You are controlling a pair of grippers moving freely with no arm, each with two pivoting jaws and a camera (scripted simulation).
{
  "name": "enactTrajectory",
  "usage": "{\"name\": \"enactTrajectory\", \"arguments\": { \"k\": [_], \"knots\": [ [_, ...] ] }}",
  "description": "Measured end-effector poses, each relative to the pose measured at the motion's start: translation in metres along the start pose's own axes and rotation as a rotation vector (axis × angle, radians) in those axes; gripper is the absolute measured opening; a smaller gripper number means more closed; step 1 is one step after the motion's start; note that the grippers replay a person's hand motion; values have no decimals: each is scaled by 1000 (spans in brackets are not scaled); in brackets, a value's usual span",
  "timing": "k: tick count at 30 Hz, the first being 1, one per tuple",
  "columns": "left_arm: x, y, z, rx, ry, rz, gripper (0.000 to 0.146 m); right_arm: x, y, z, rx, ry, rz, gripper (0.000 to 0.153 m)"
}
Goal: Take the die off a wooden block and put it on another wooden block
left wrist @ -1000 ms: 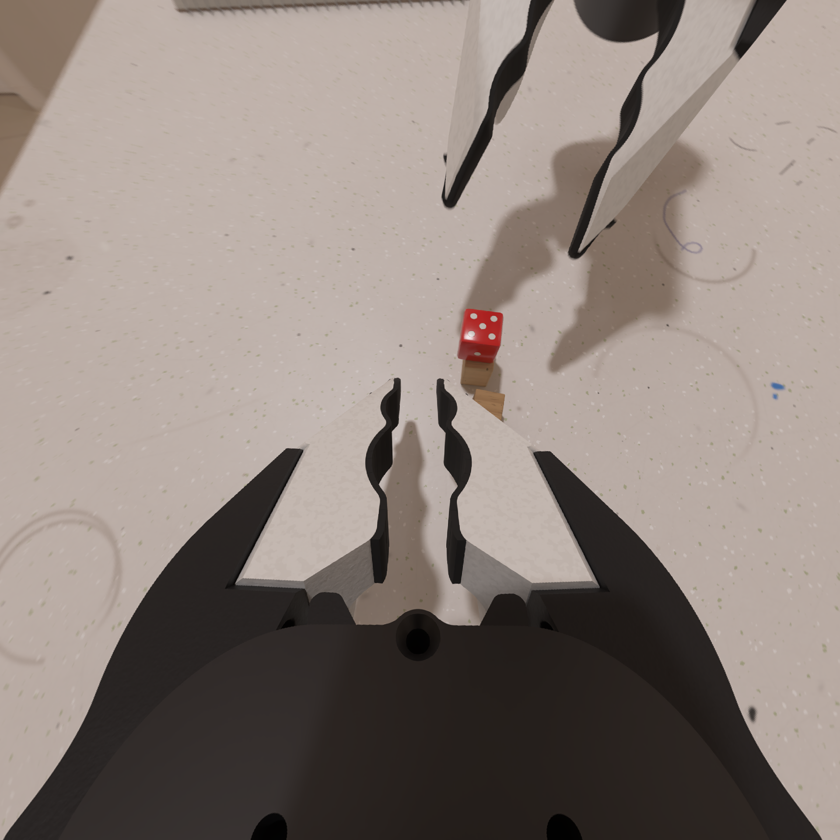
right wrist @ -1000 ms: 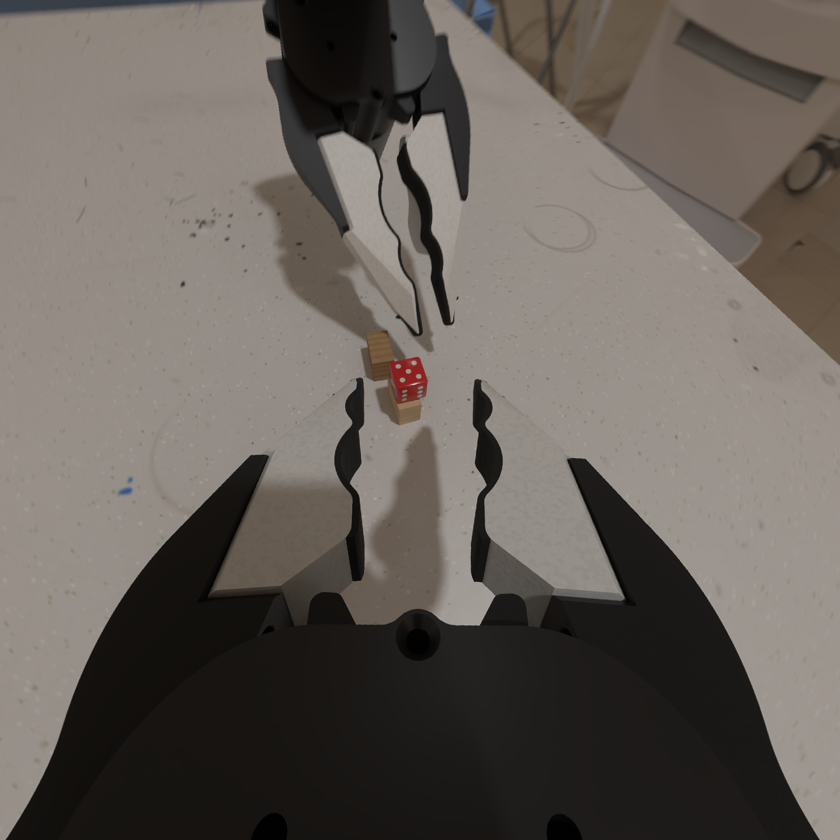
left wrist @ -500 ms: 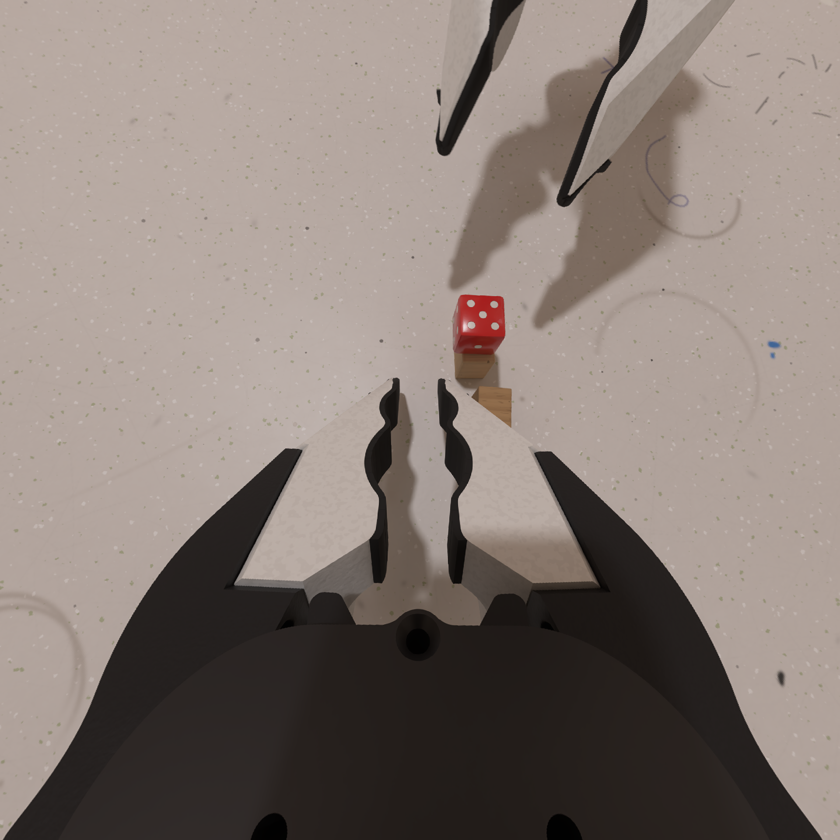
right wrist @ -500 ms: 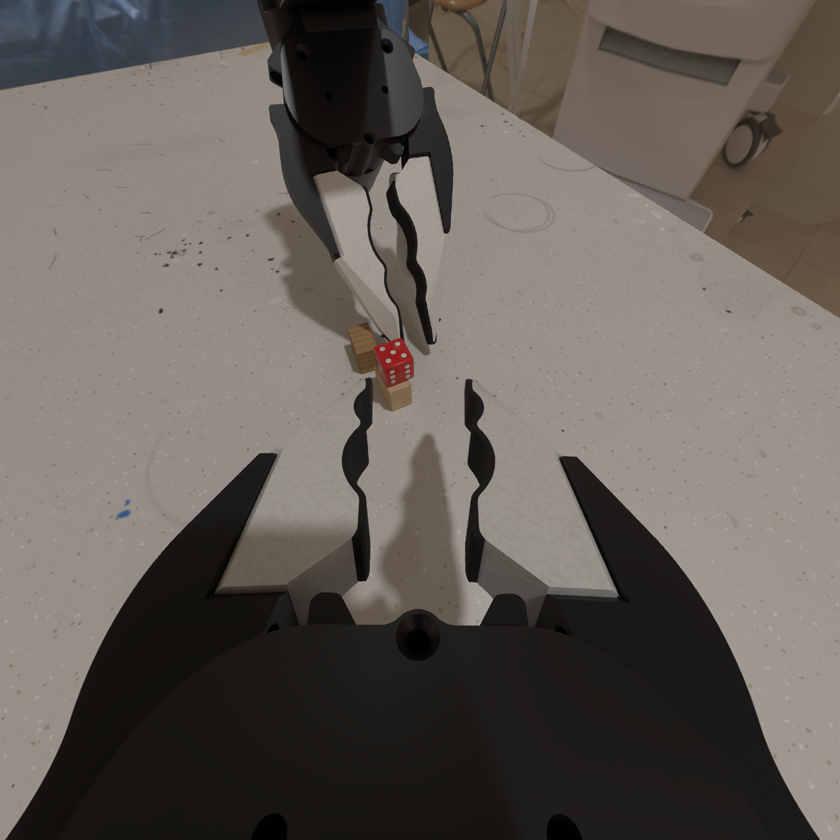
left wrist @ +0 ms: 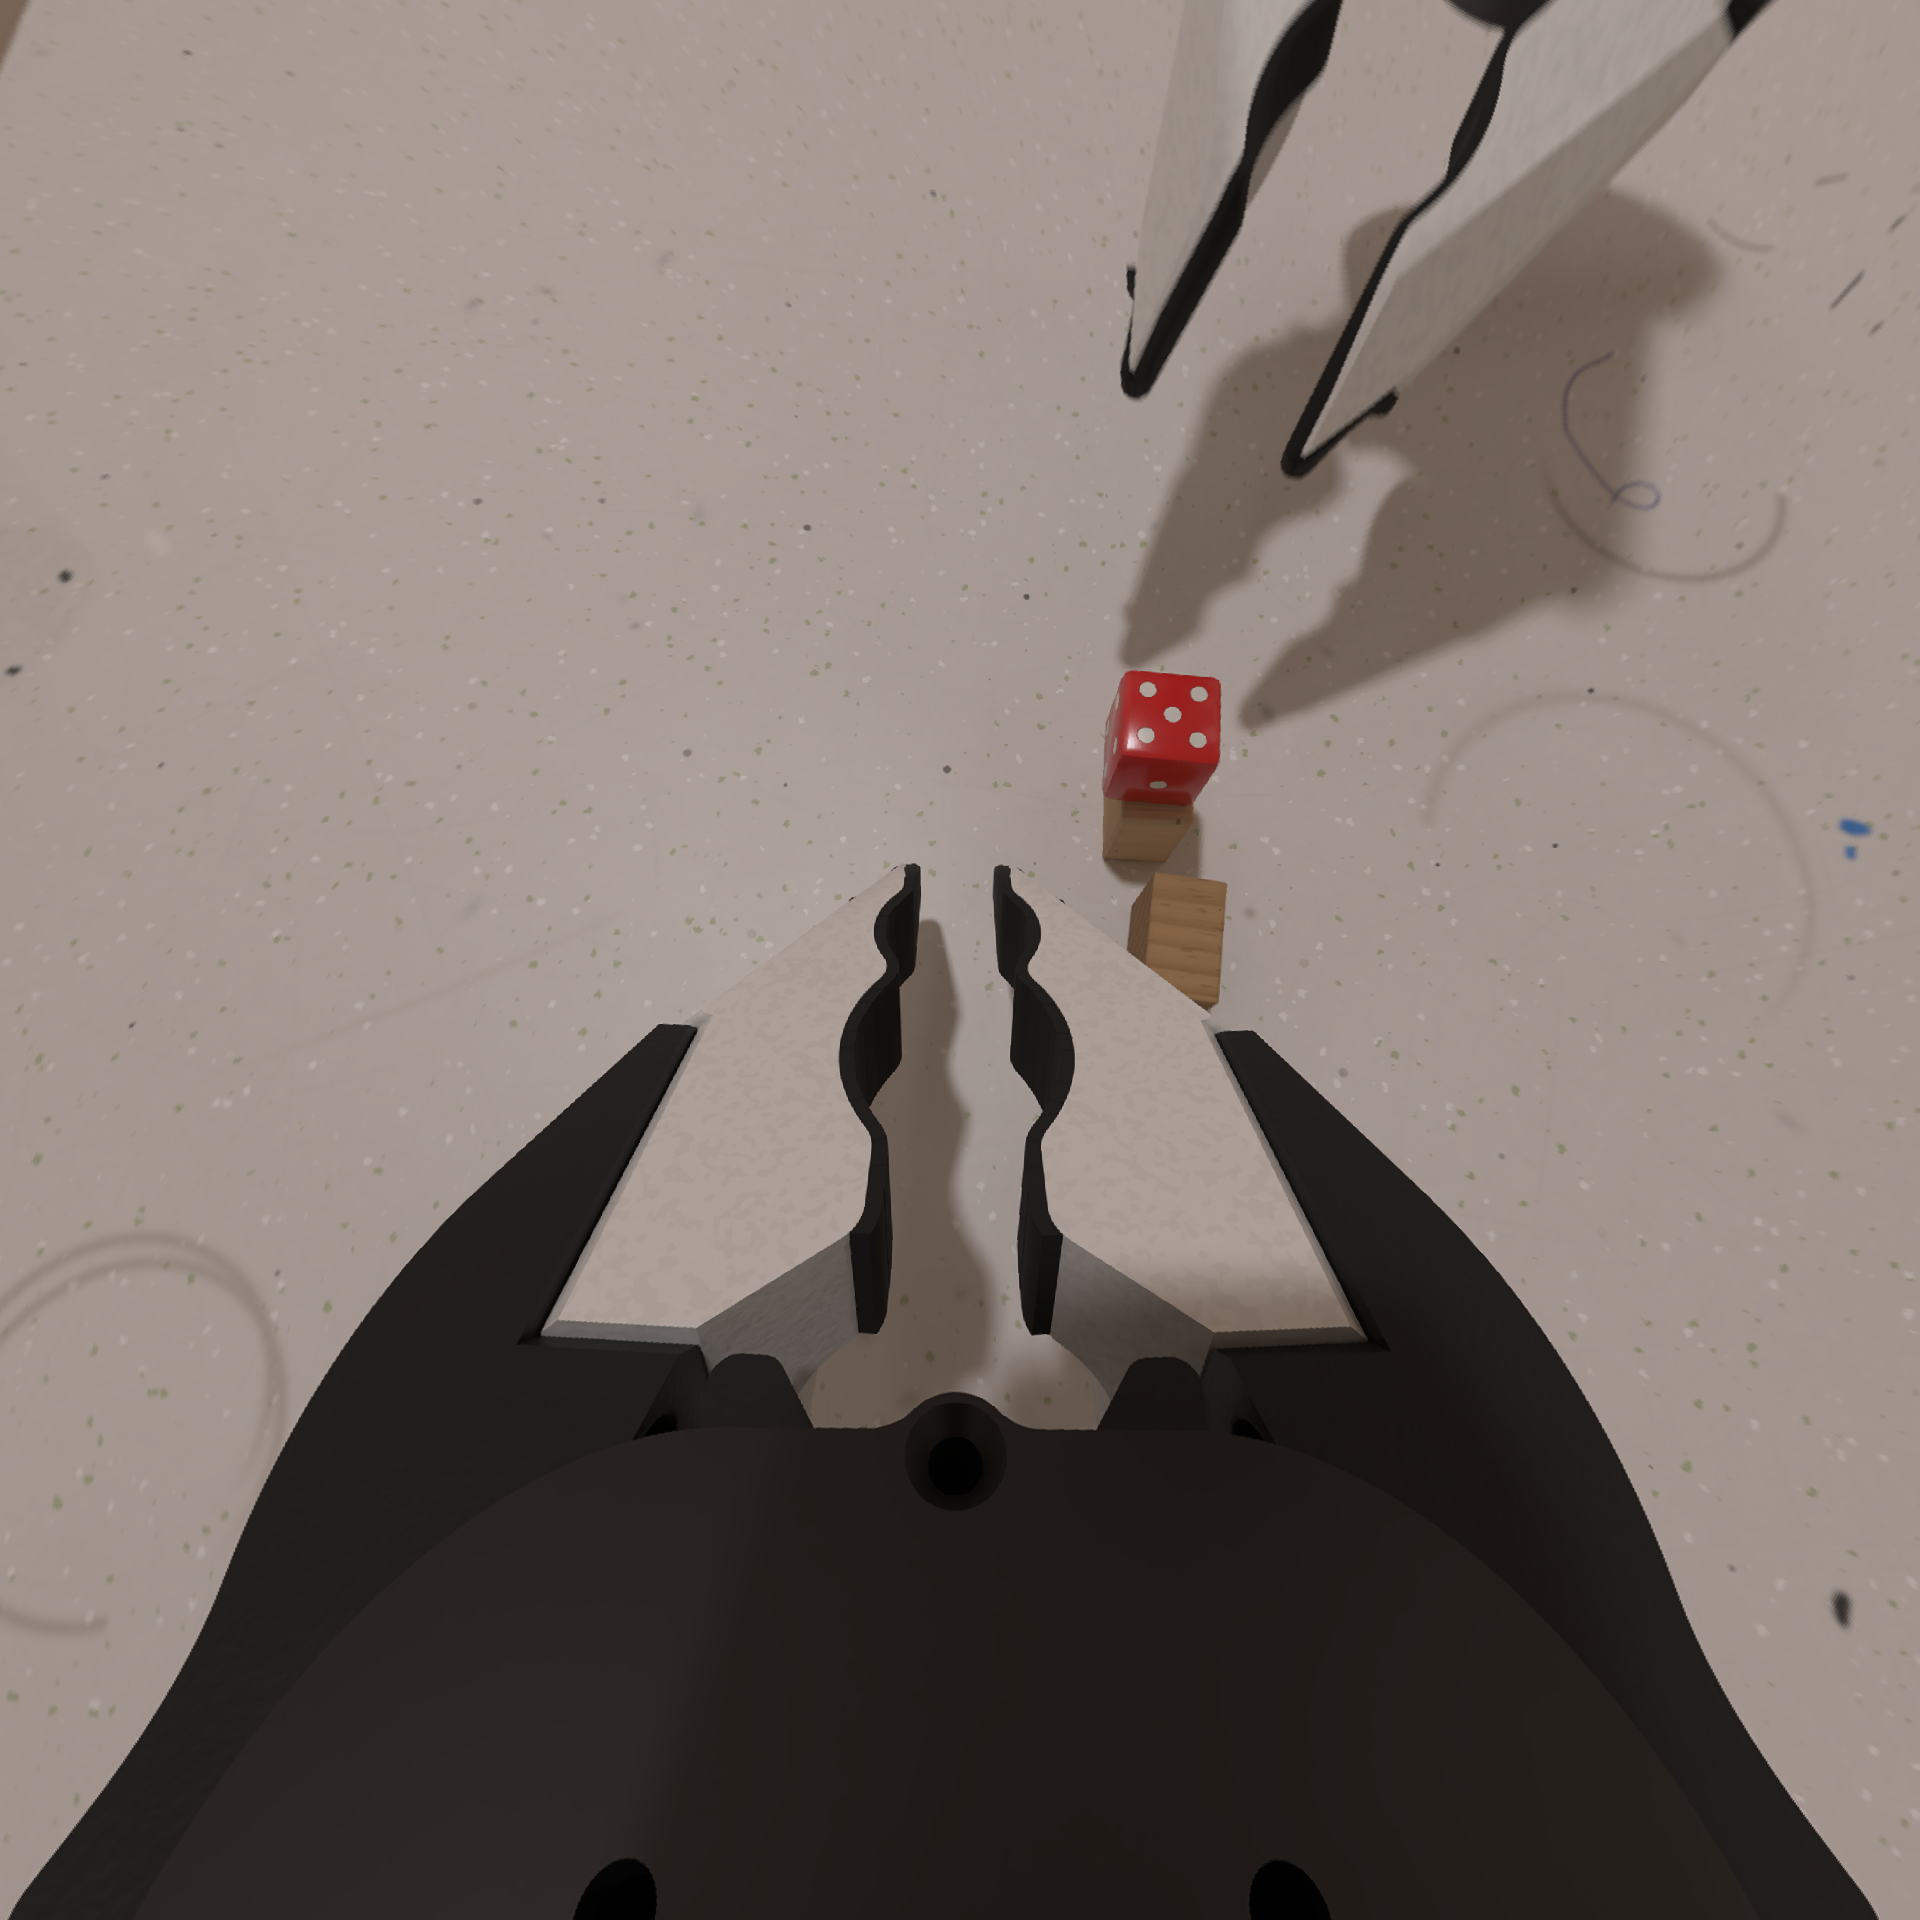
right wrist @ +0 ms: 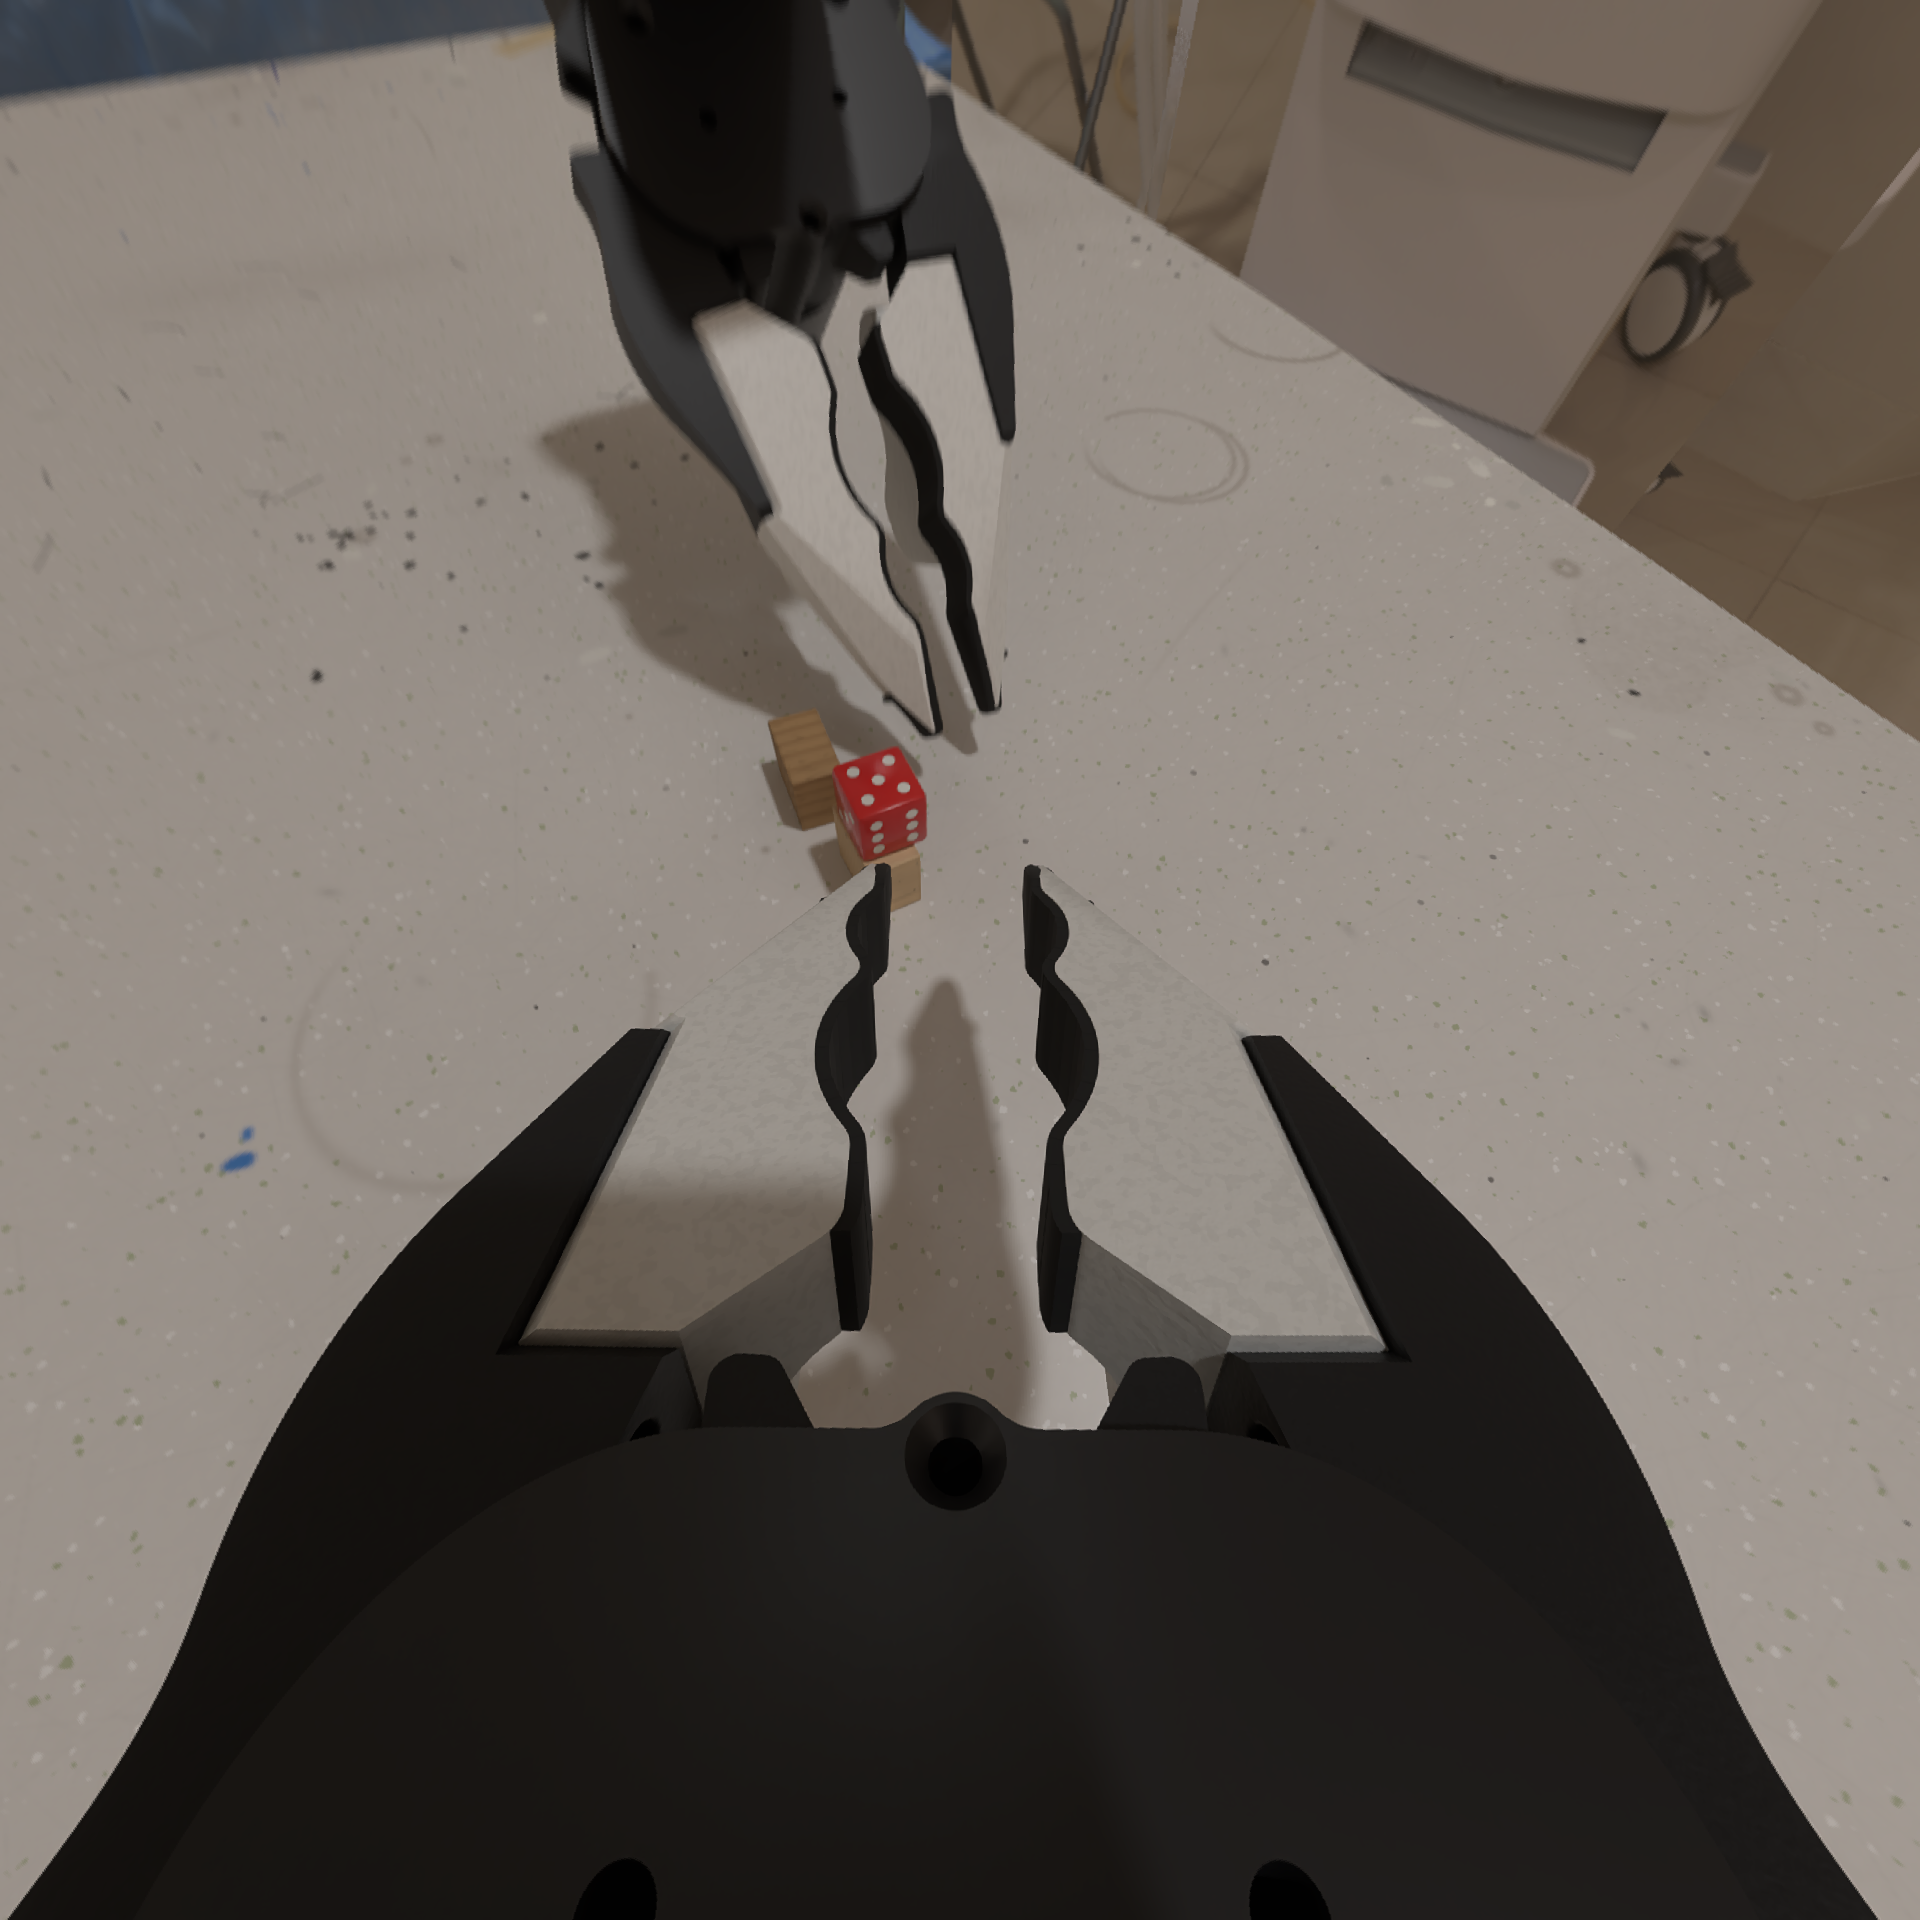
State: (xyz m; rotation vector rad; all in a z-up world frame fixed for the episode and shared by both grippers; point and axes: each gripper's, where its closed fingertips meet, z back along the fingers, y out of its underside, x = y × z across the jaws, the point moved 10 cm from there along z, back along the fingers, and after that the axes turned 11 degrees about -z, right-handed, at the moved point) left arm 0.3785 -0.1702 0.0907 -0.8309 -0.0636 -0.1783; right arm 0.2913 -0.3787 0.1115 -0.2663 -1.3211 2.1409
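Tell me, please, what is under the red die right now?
The red die sits on a small wooden block, whose sides show. The block's top face is covered by the die. A second, bare block stands beside it.

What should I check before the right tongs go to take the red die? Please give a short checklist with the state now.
1. Red die sits on its wooden block: ok.
2. Second wooden block top free: ok.
3. Right tongs open and empty: ok.
4. Right tongs centred on the die: not ok, die is left of the gap.
5. Left tongs clear of the die: ok, narrow gap, empty.
6. Opening wider than the die: cannot tell.
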Motion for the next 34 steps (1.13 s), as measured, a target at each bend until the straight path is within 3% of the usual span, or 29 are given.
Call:
{"name": "enactTrajectory", "arguments": {
  "k": [12,14,25,31,34],
  "knots": [
    [-20,0,30,-81,-3,21,12,20,0,-37,186,-24,190,28],
    [-23,0,31,-91,7,24,12,19,-2,-43,204,-36,218,22],
    [-36,-3,35,-158,53,12,12,-9,-22,-47,343,-285,382,18],
    [-37,-3,43,-260,98,81,12,19,-41,-33,128,-215,375,25],
    [-40,-6,44,-257,95,37,12,36,-40,-37,104,-139,333,24]
  ]
}}
